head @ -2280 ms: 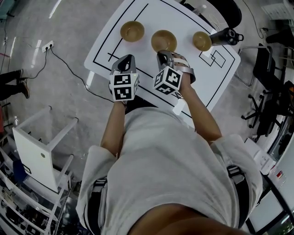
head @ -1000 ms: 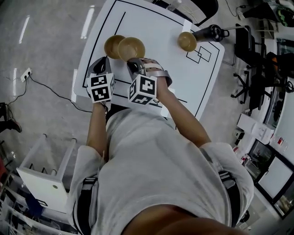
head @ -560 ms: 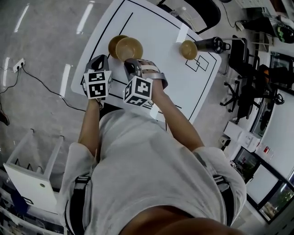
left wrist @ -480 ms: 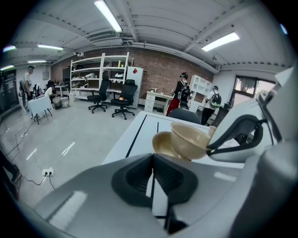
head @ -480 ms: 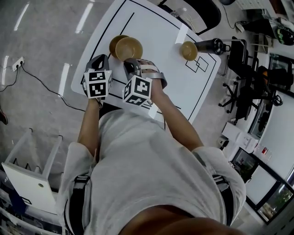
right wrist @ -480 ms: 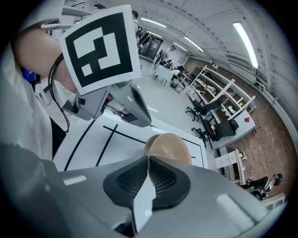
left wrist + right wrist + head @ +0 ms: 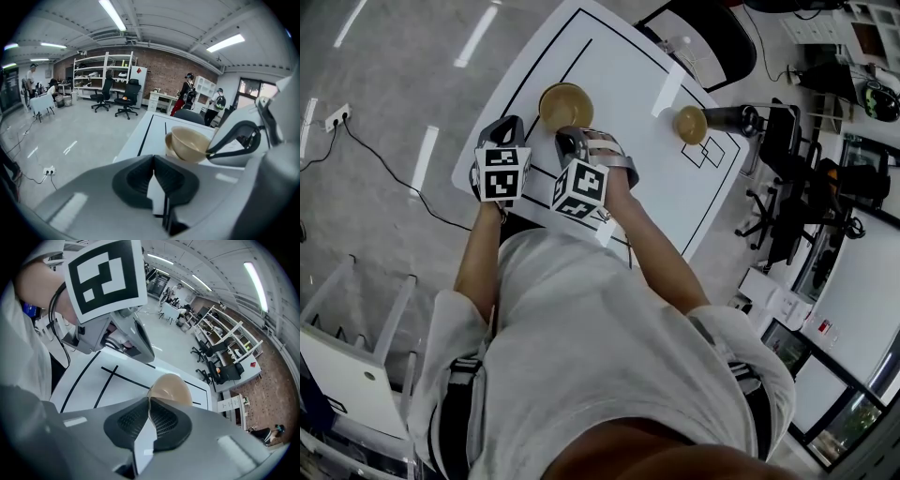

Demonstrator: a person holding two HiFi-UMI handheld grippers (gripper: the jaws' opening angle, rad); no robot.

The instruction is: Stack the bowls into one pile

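Observation:
Three tan bowls are on a white table [image 7: 609, 66] marked with black lines. My right gripper [image 7: 567, 138] [image 7: 149, 401] is shut on the rim of one bowl [image 7: 565, 103] [image 7: 171, 387] [image 7: 190, 143], holding it tilted directly over a second bowl [image 7: 168, 144]. In the head view the held bowl hides almost all of the lower one. I cannot tell whether the two touch. My left gripper [image 7: 508, 127] [image 7: 153, 159] is shut with nothing in it, just left of the pair near the table's front edge. The third bowl [image 7: 690, 124] stands alone at the right.
A dark bottle [image 7: 733, 117] lies beside the third bowl. Office chairs [image 7: 769, 187] stand off the table's right side and a cable [image 7: 384, 169] runs over the floor at the left. People stand far back in the room [image 7: 187, 93].
The right gripper has carried the middle bowl leftwards out of the row. A second ago it overlapped the left bowl only partly; now it sits squarely over it and lower. The left gripper stayed shut alongside.

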